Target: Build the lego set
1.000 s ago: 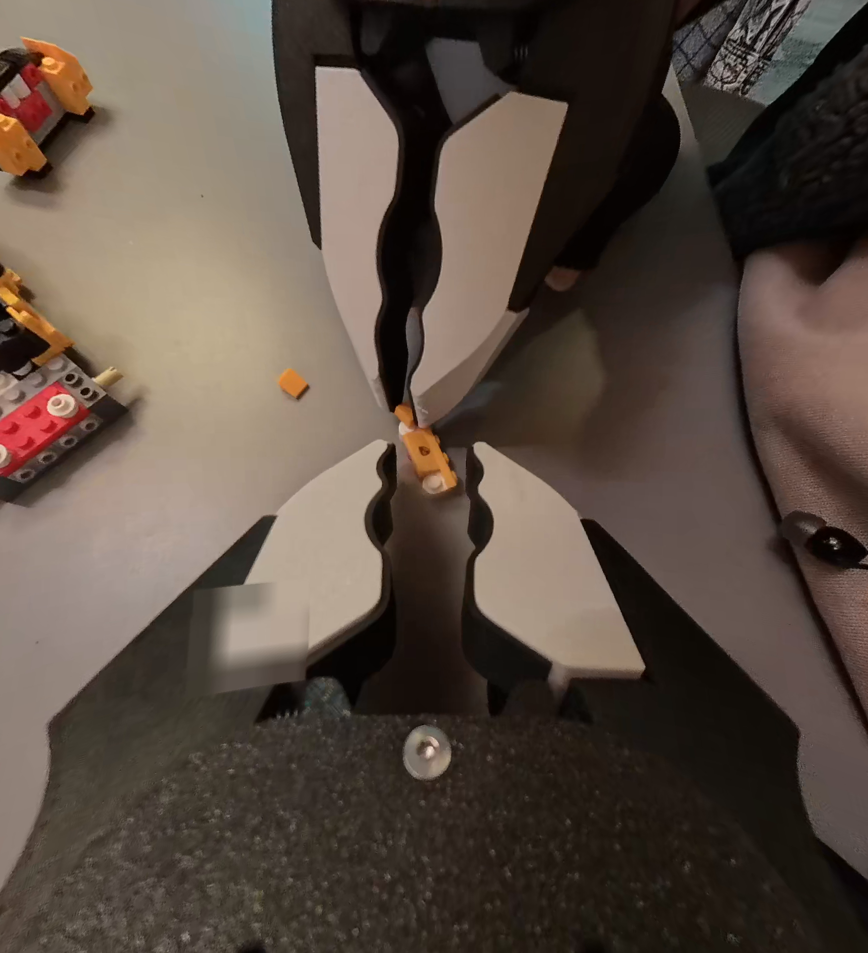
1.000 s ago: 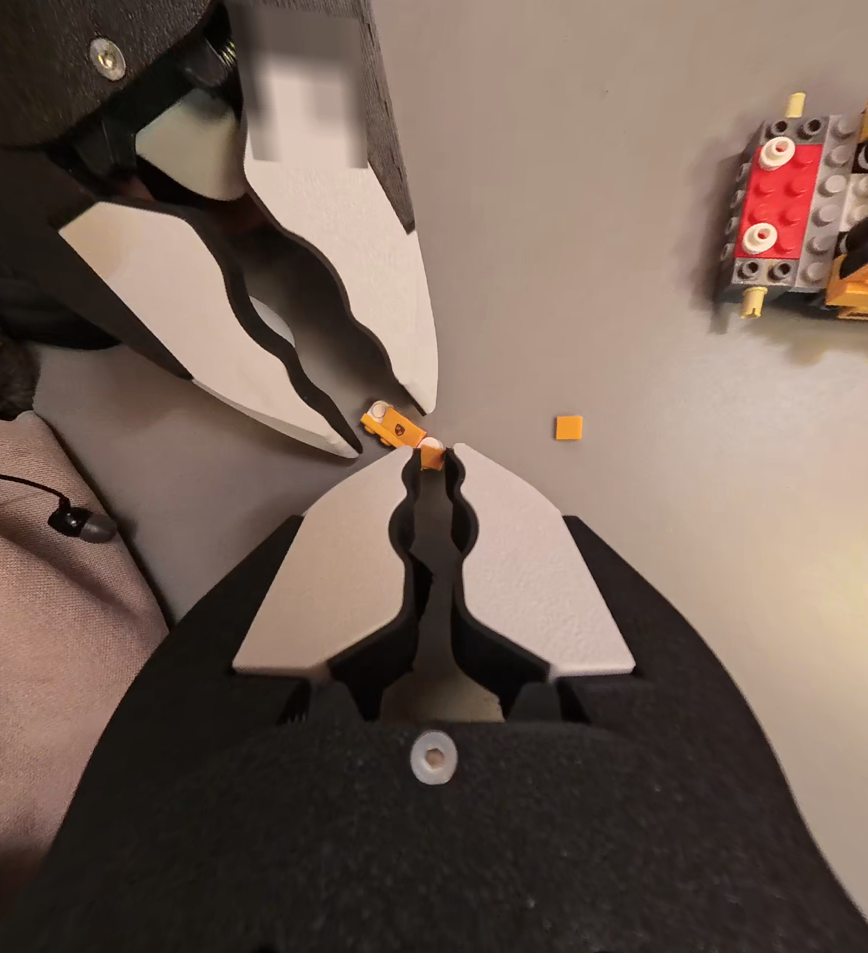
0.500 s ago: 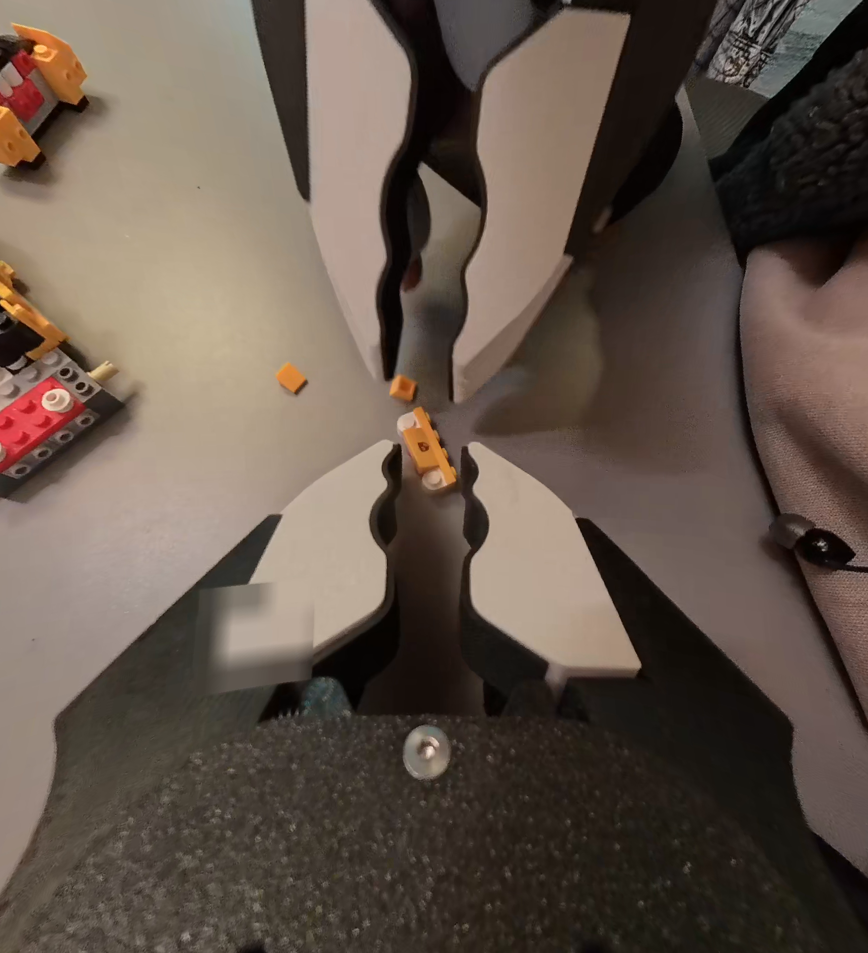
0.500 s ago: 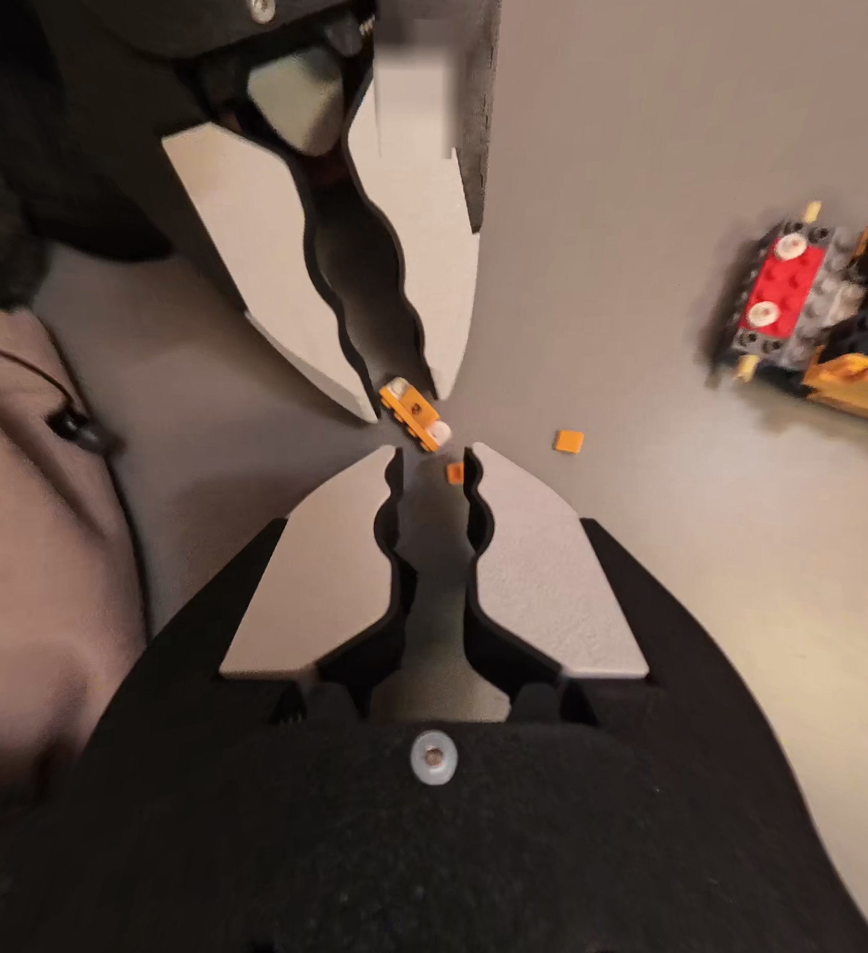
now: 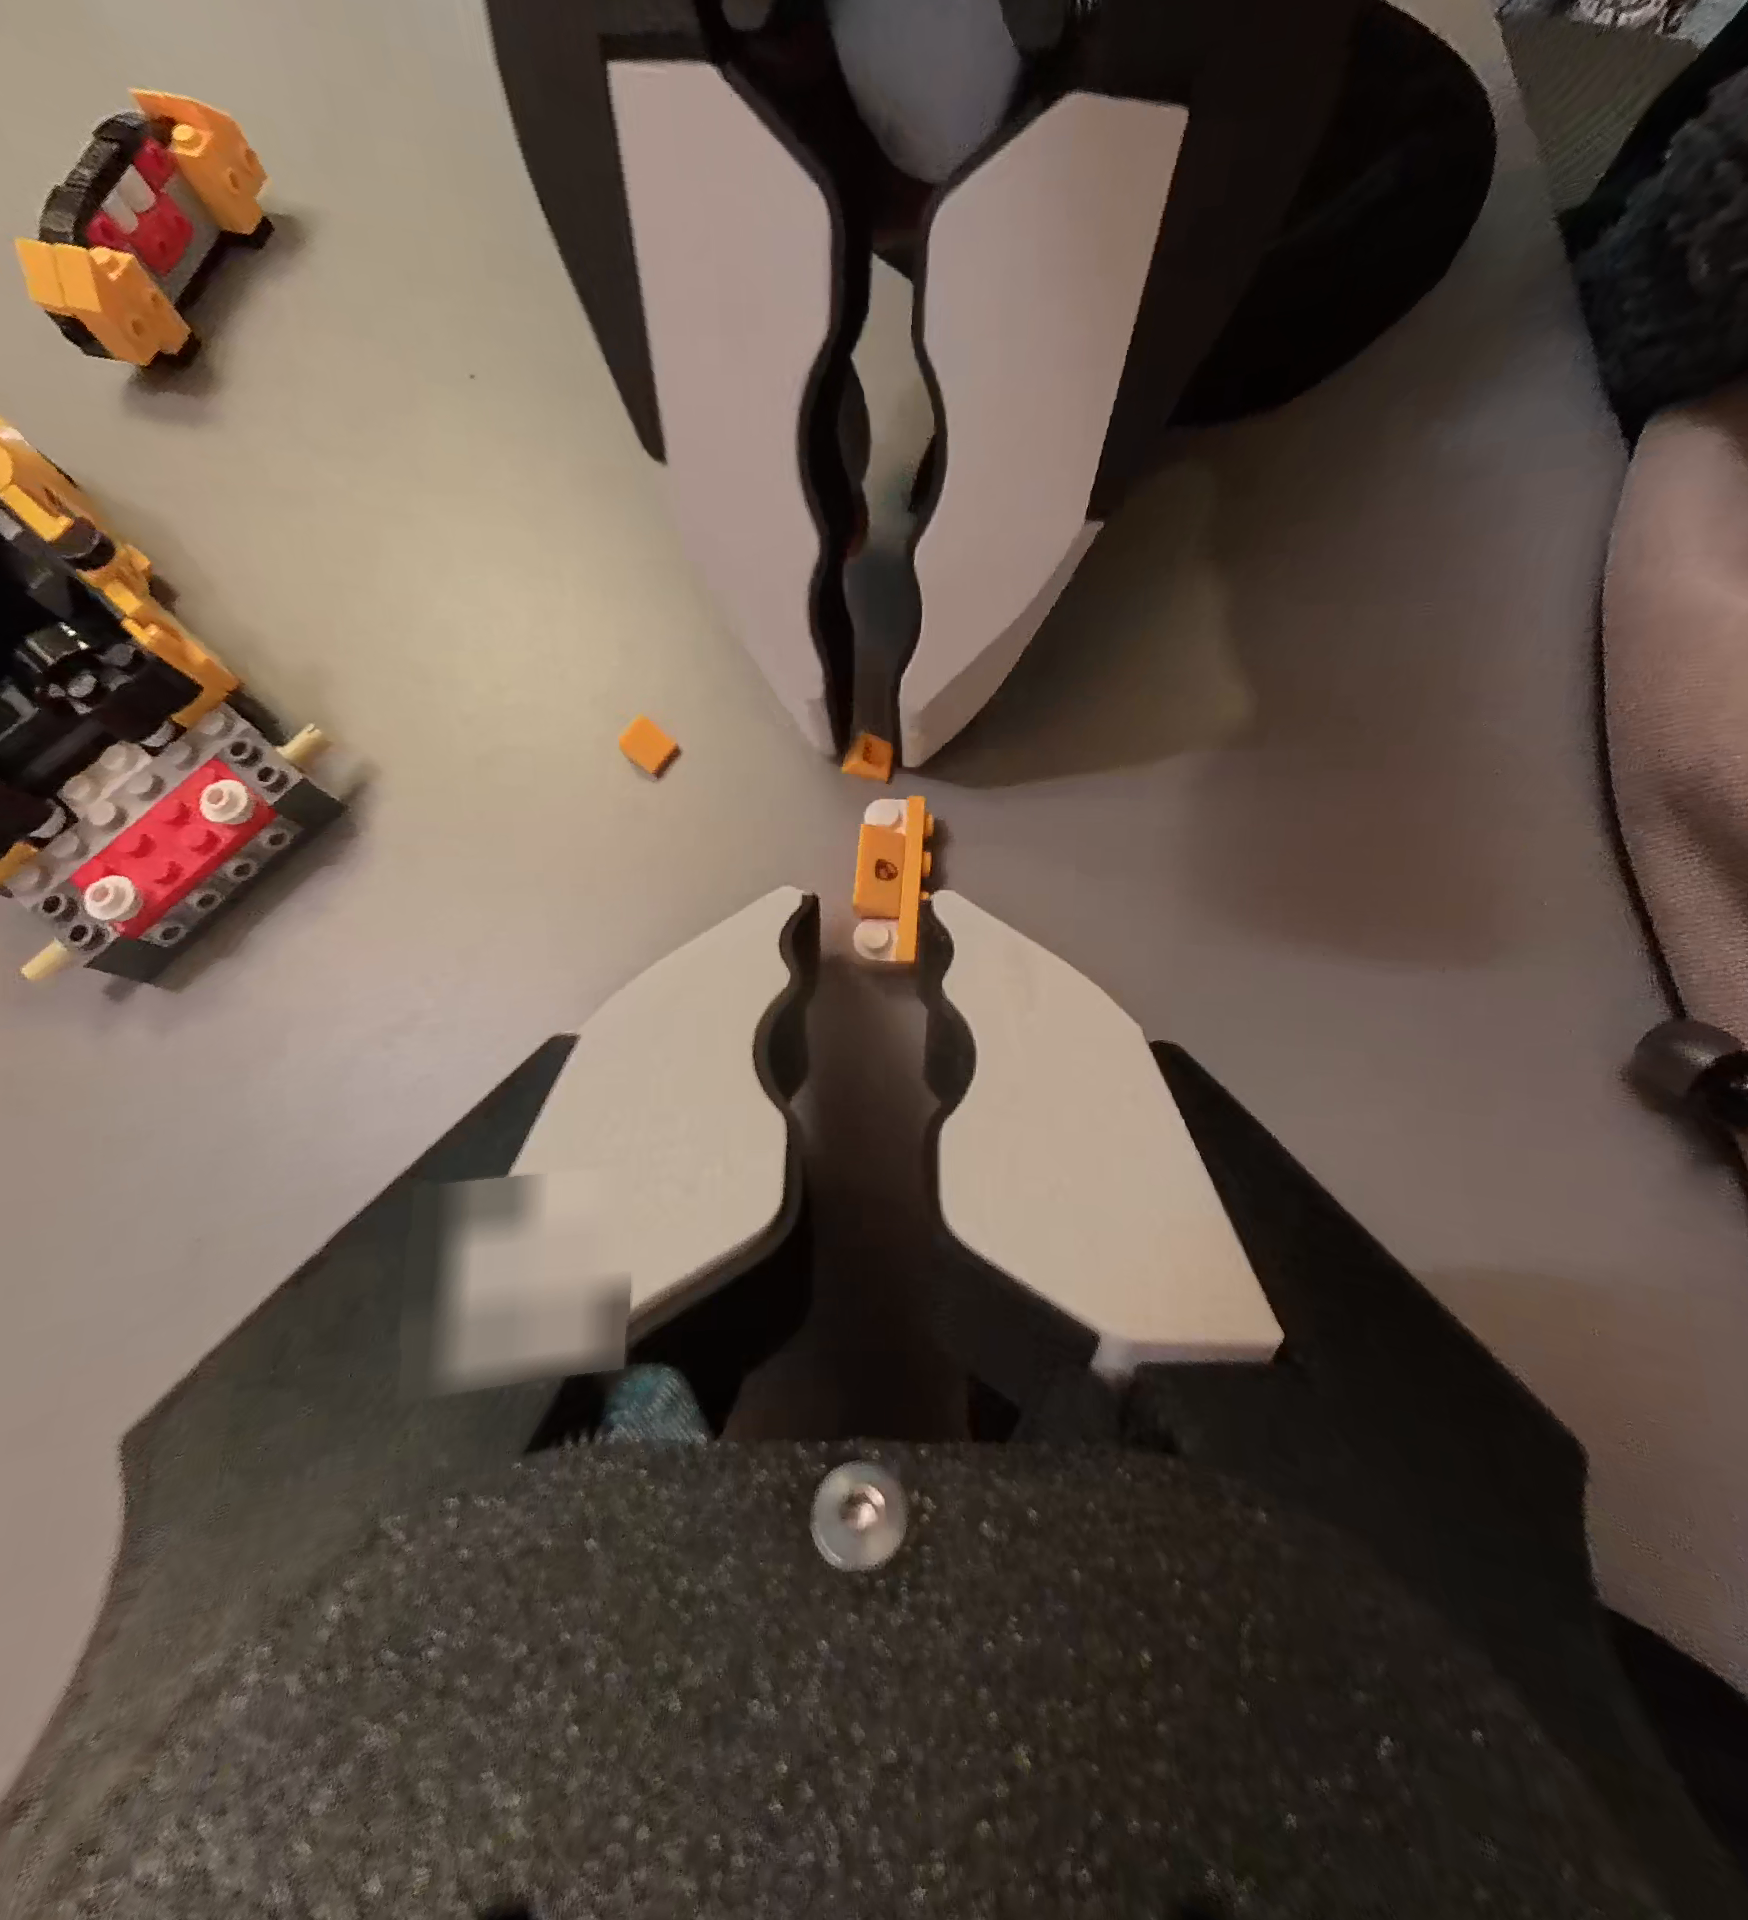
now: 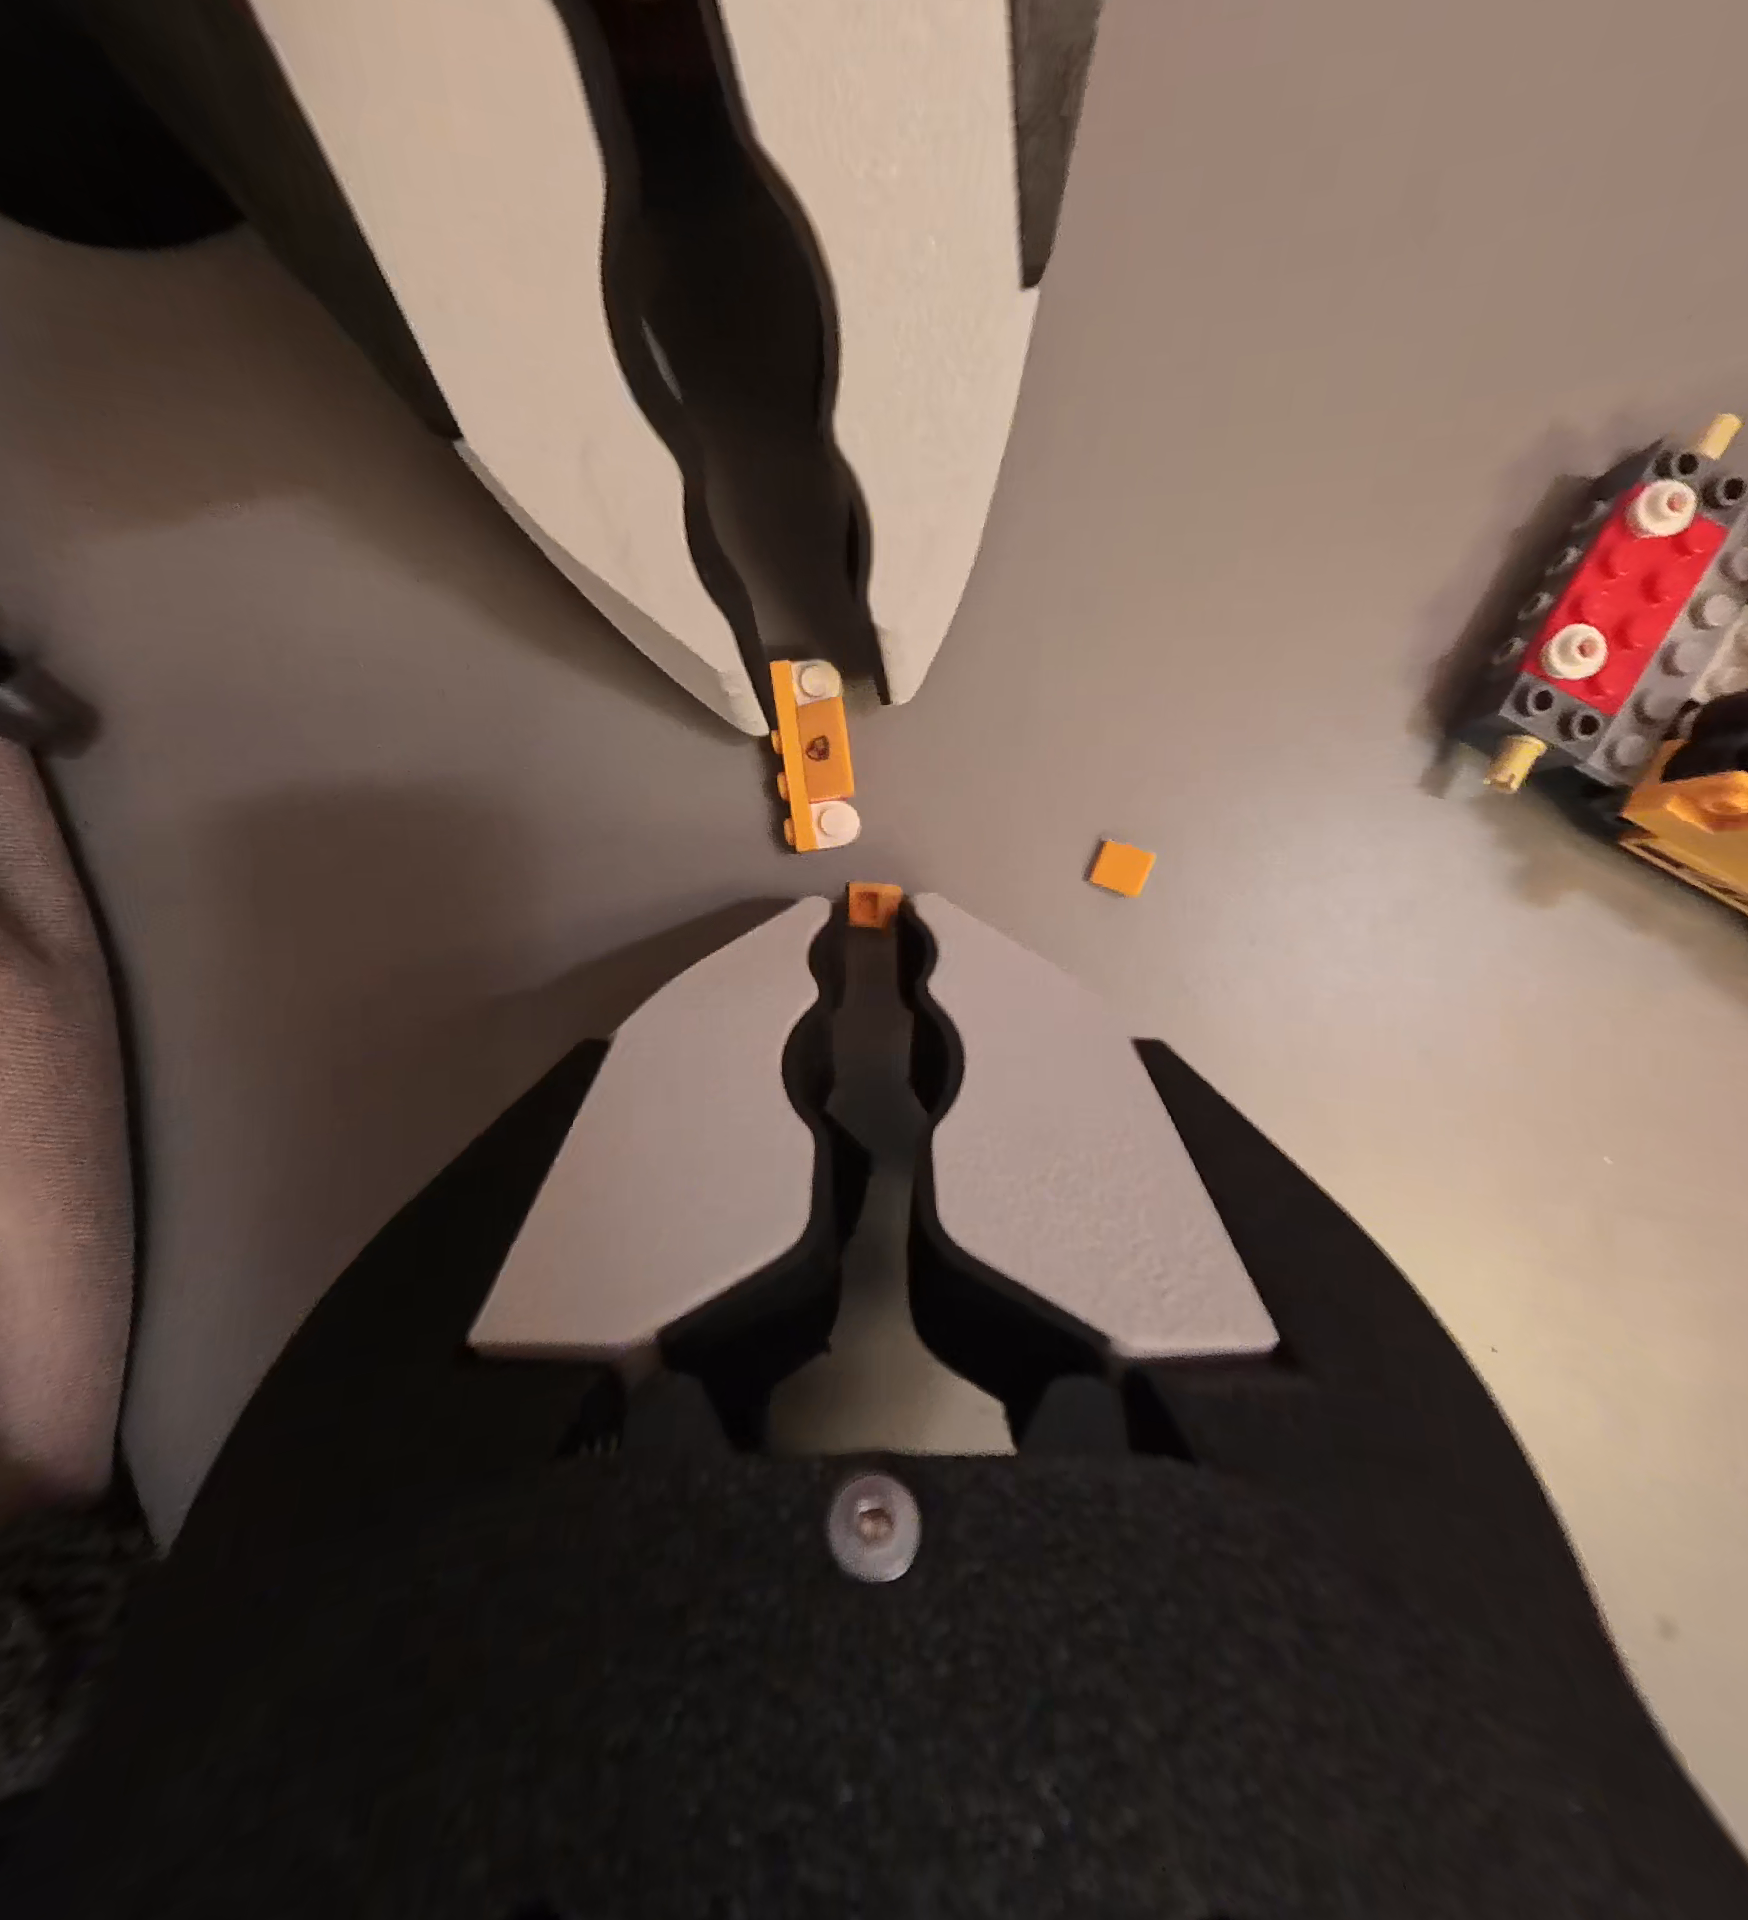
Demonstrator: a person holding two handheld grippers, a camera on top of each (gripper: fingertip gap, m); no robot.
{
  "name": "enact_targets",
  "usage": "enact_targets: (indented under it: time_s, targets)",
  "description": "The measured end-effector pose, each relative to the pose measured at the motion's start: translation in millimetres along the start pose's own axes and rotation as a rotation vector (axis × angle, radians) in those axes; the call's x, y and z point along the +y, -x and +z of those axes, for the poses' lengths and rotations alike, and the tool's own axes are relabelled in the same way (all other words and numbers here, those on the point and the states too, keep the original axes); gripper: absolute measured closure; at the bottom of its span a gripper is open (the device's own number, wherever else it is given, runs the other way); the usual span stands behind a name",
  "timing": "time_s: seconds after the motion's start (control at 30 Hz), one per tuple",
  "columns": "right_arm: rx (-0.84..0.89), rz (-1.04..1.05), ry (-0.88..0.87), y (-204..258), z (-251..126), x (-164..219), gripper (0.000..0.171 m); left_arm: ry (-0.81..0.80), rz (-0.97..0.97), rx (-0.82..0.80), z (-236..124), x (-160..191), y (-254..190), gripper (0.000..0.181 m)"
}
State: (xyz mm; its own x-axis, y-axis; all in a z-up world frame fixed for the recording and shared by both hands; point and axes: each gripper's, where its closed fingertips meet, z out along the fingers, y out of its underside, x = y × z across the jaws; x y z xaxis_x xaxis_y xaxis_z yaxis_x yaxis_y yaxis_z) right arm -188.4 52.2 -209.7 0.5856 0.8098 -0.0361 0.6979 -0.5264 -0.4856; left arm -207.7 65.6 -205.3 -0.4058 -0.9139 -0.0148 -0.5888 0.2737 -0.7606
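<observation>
A small orange and white lego assembly lies on the grey table. Its near end sits between the tips of my left gripper, which is open around it with a gap on the left side. My right gripper faces it from the other side, its tips closed on a tiny orange piece held at the table surface just short of the assembly. In the left wrist view the right gripper comes down from the top with the tiny piece at its tips. The left gripper fills the top of the right wrist view.
A loose orange tile lies left of the grippers. A grey chassis with a red plate and yellow-black bodywork stands at the left edge, and a small orange-black sub-build lies beyond it. Beige cloth with a black bead on a cord borders the right side. The tips of both grippers are at nearly the same place.
My right gripper opened half a second ago, leaving the tiny orange piece on the table, and has now closed on it. The assembly has turned in line with my left fingers.
</observation>
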Motion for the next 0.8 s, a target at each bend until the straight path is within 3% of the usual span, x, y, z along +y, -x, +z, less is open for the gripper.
enact_targets:
  time_s: [0.1, 0.2, 0.4, 0.57, 0.8]
  targets:
    - [0.021, -0.025, -0.016, -2, -1, 0, 0.164, -0.054, -0.067, 0.044, -4, -6, 2, 0.163]
    - [-0.005, -0.027, -0.166, 4, -13, -14, 0.164, -0.139, -0.118, 0.09, -10, -17, 2, 0.163]
    - [-0.39, 0.311, -0.536, 25, -57, -51, 0.164, -0.332, 0.125, 0.021, -30, -51, -7, 0.161]
    - [-0.593, 0.433, -0.561, 37, -66, -57, 0.164, -0.413, 0.354, -0.087, -41, -69, -20, 0.165]
    - [-0.74, 0.535, -0.549, 44, -67, -57, 0.164, -0.414, 0.498, -0.146, -43, -71, -29, 0.176]
